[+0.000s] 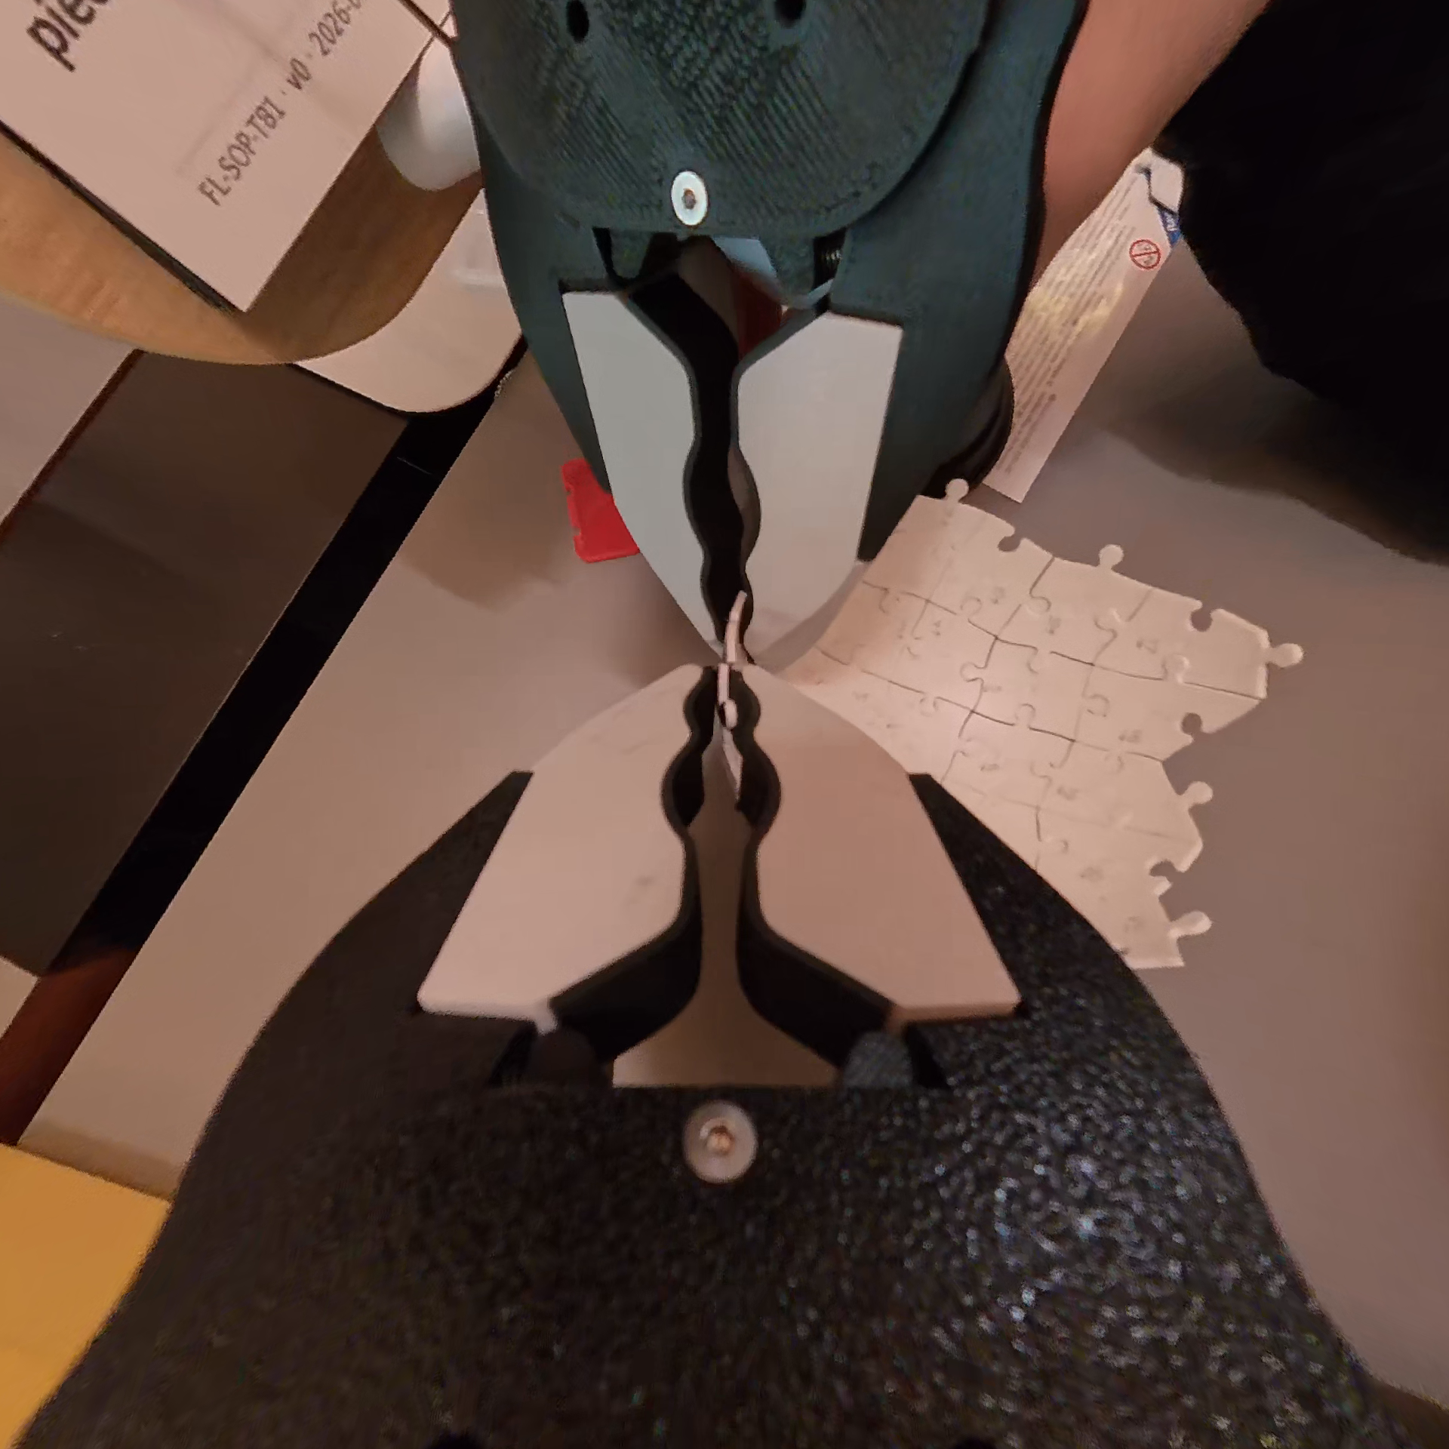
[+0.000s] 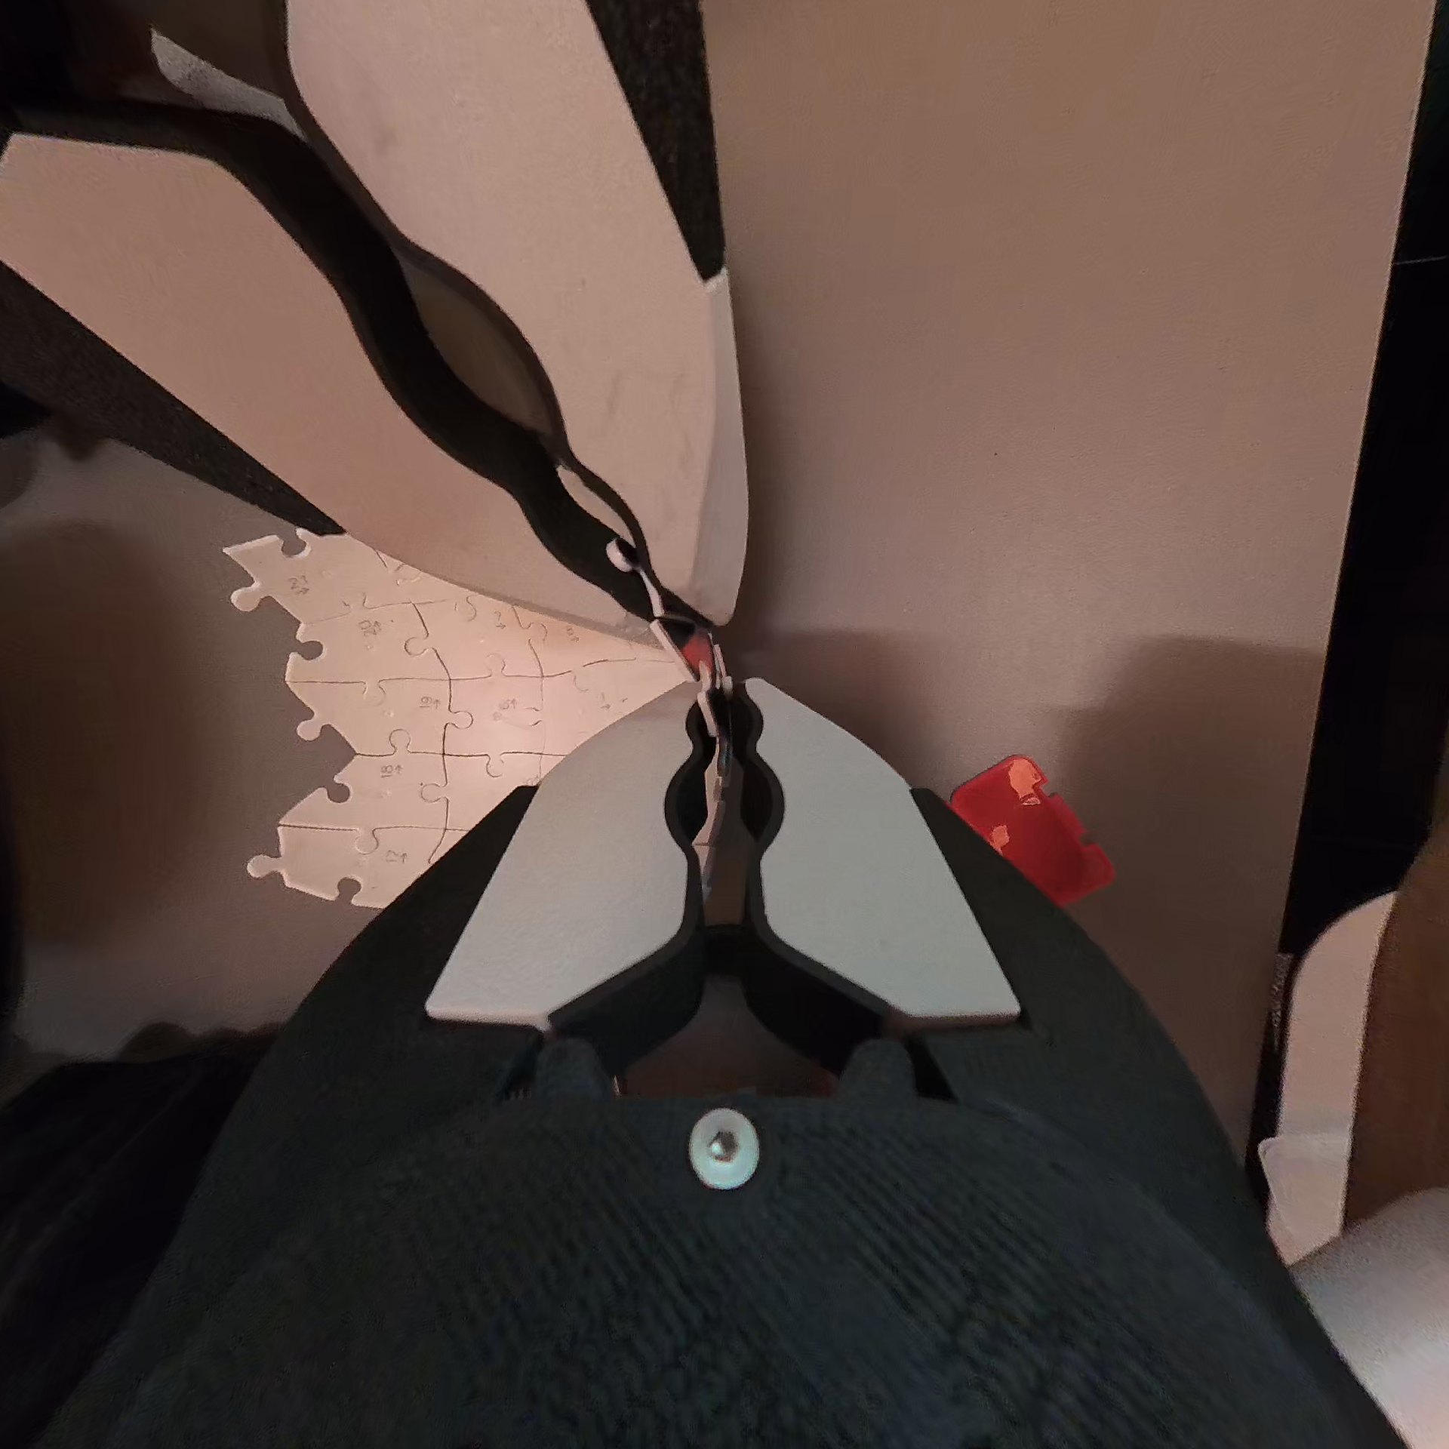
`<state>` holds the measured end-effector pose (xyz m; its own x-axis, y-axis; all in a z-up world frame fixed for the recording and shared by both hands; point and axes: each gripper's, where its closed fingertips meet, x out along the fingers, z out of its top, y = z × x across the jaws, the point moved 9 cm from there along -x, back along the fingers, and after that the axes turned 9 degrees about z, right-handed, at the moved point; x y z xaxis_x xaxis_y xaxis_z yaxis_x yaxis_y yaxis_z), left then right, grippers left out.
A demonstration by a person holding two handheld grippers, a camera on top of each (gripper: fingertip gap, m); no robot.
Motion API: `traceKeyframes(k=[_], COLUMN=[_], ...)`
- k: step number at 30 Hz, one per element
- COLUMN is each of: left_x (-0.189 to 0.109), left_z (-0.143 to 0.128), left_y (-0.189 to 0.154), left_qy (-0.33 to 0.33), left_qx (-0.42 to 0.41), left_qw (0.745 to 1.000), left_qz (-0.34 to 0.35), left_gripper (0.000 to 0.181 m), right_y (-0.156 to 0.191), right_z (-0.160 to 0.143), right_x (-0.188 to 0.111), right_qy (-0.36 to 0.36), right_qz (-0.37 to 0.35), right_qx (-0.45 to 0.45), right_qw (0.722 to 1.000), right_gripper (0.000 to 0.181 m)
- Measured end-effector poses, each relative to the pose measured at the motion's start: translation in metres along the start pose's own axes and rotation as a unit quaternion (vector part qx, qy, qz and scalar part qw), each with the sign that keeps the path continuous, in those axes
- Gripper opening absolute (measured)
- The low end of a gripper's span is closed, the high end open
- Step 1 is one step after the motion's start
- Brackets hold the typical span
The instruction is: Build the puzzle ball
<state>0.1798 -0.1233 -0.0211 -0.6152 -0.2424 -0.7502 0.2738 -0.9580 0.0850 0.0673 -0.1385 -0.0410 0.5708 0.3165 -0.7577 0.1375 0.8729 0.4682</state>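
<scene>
My left gripper (image 1: 725, 676) and my right gripper (image 1: 737, 631) meet tip to tip above the grey table. Each is shut on a thin white puzzle piece seen edge-on. The left one's piece (image 1: 731, 703) runs back between its pads. In the right wrist view my right gripper (image 2: 725, 688) holds its piece (image 2: 712, 713), and the left gripper (image 2: 680, 615) comes in from the upper left with a white knob (image 2: 619, 553) showing in its jaws. The pieces touch at the tips; I cannot tell whether they are locked. A flat joined sheet of white pieces (image 1: 1058, 706) (image 2: 439, 706) lies on the table beside the grippers.
A small red plastic part (image 1: 596, 521) (image 2: 1035, 831) lies on the table (image 2: 1019, 392) near the grippers. A printed leaflet (image 1: 1098, 314) lies beyond the sheet. White printed paper (image 1: 196, 141) sits on a wooden surface at the far left. A dark strip (image 1: 196, 588) borders the table. My left and right fingertips are right by each other.
</scene>
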Motion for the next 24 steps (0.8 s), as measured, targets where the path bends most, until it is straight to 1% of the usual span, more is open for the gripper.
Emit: traceKeyframes(k=[9, 17, 24], left_x=[-0.002, 0.0, 0.0], left_z=[0.002, 0.002, 0.002], left_y=[0.0, 0.0, 0.0], left_qy=[-0.014, -0.01, -0.004], left_qx=[-0.004, -0.002, -0.008], left_qw=[1.0, 1.0, 1.0], left_qz=[0.001, 0.006, 0.008], left_gripper=[0.002, 0.002, 0.002], right_y=[0.001, 0.003, 0.001], right_z=[-0.003, -0.006, -0.001], right_x=[-0.006, -0.011, -0.008], right_qy=[-0.036, -0.025, -0.034], right_qz=[0.008, -0.01, -0.015], right_qx=[-0.033, -0.063, -0.05], right_qw=[0.999, 0.998, 0.998], right_gripper=[0.009, 0.013, 0.005])
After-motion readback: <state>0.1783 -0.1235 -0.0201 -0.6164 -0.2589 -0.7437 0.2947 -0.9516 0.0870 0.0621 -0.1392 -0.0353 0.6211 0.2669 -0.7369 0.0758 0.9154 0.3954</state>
